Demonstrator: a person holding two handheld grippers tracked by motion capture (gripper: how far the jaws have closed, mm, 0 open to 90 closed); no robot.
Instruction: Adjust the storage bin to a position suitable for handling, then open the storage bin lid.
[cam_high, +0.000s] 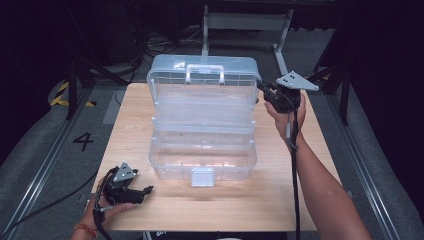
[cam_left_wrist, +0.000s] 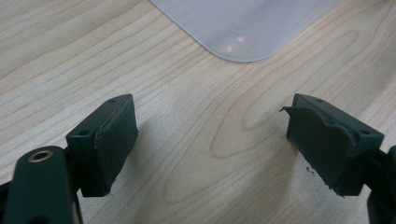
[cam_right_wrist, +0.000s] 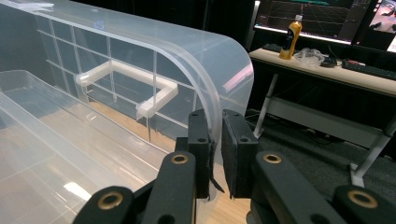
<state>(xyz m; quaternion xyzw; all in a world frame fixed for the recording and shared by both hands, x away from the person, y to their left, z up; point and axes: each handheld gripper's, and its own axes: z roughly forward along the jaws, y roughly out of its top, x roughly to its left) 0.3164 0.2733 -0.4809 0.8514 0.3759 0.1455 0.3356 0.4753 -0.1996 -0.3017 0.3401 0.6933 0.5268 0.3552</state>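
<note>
A clear plastic storage box (cam_high: 202, 155) stands on the wooden table (cam_high: 280, 200), its lid (cam_high: 205, 82) raised upright at the back with a white handle (cam_high: 205, 70). My right gripper (cam_high: 265, 92) is shut on the lid's right edge (cam_right_wrist: 215, 126); both pads clamp the thin plastic wall. The lid's handle (cam_right_wrist: 123, 77) shows to the left of the jaws. My left gripper (cam_high: 145, 191) rests low at the table's front left corner, open and holding nothing, its pads (cam_left_wrist: 114, 140) wide apart over bare wood. A corner of the box (cam_left_wrist: 243, 28) lies ahead of it.
A white latch (cam_high: 202, 176) hangs at the box's front. Inner trays (cam_right_wrist: 56, 140) are stepped inside the box. Beyond the table are a metal frame (cam_high: 245, 25), floor cables, and a desk with a bottle (cam_right_wrist: 293, 37) and monitors.
</note>
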